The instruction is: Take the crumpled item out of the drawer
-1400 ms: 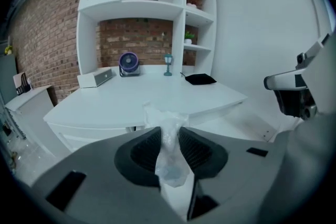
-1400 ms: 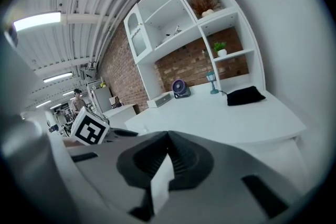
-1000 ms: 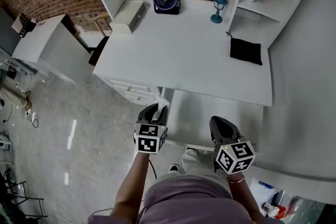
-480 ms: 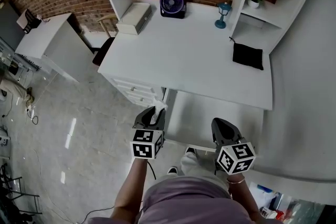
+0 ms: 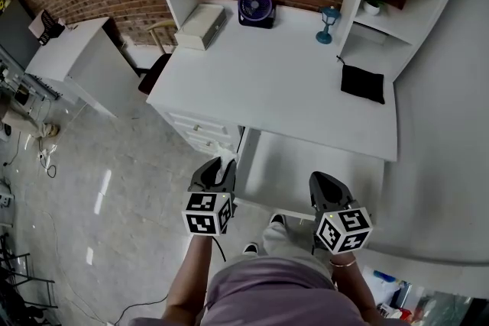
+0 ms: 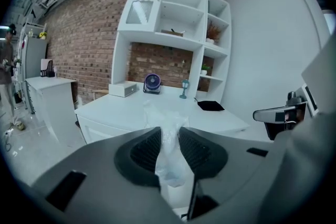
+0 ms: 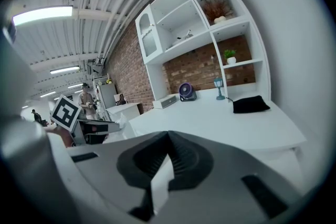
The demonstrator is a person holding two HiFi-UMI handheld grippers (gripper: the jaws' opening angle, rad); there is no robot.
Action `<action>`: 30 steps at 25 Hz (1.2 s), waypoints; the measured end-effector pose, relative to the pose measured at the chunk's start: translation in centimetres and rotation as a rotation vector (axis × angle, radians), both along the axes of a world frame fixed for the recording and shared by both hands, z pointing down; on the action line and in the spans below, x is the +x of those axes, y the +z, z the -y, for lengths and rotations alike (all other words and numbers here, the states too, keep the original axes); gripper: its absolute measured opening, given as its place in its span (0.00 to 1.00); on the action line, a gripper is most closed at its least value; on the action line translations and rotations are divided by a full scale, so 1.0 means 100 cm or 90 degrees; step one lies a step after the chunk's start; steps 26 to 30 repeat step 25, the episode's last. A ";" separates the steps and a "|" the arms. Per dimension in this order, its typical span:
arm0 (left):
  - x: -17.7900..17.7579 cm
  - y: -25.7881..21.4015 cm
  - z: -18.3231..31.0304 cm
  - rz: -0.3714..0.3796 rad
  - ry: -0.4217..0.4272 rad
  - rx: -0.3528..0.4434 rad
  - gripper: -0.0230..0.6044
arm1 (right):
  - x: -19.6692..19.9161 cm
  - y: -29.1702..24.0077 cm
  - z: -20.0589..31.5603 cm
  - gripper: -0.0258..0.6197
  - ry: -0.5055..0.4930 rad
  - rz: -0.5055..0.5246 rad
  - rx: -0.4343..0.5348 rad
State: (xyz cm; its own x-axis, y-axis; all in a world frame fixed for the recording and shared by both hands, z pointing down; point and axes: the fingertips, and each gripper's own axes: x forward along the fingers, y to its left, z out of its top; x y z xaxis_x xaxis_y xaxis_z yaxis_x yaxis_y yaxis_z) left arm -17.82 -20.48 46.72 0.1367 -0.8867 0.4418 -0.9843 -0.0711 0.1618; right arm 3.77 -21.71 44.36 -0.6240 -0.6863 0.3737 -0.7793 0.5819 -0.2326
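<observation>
My left gripper (image 5: 221, 166) is shut on the crumpled item (image 6: 170, 160), a wad of clear, whitish plastic film. The film sticks up past the jaws and hangs down between them in the left gripper view. In the head view this gripper hangs over the floor just left of the open white drawer (image 5: 284, 209), near its front left corner. The drawer's inside looks bare. My right gripper (image 5: 322, 184) hovers over the drawer's front right part. In the right gripper view its jaws (image 7: 168, 136) meet at the tips with nothing clearly held.
The white desk (image 5: 275, 88) carries a purple fan (image 5: 256, 5), a blue lamp (image 5: 328, 15), a black cloth (image 5: 361, 83) and a white box (image 5: 200, 26). Shelves rise at the back and right. A small drawer unit (image 5: 197, 131) stands under the desk's left end.
My left gripper has drawn back and to the left, away from the drawer's corner, with the plastic wad still in it. The right gripper has stayed put.
</observation>
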 end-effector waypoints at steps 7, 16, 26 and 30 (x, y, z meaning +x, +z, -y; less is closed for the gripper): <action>-0.003 -0.006 -0.008 -0.006 -0.015 0.010 0.22 | -0.002 -0.002 0.000 0.04 -0.003 0.000 0.002; -0.006 -0.012 -0.016 -0.006 -0.023 0.015 0.22 | -0.006 -0.002 -0.004 0.04 -0.015 0.005 -0.008; -0.008 -0.013 -0.015 -0.008 -0.034 0.019 0.22 | -0.006 -0.001 0.000 0.04 -0.020 0.010 -0.008; -0.008 -0.013 -0.015 -0.008 -0.034 0.019 0.22 | -0.006 -0.001 0.000 0.04 -0.020 0.010 -0.008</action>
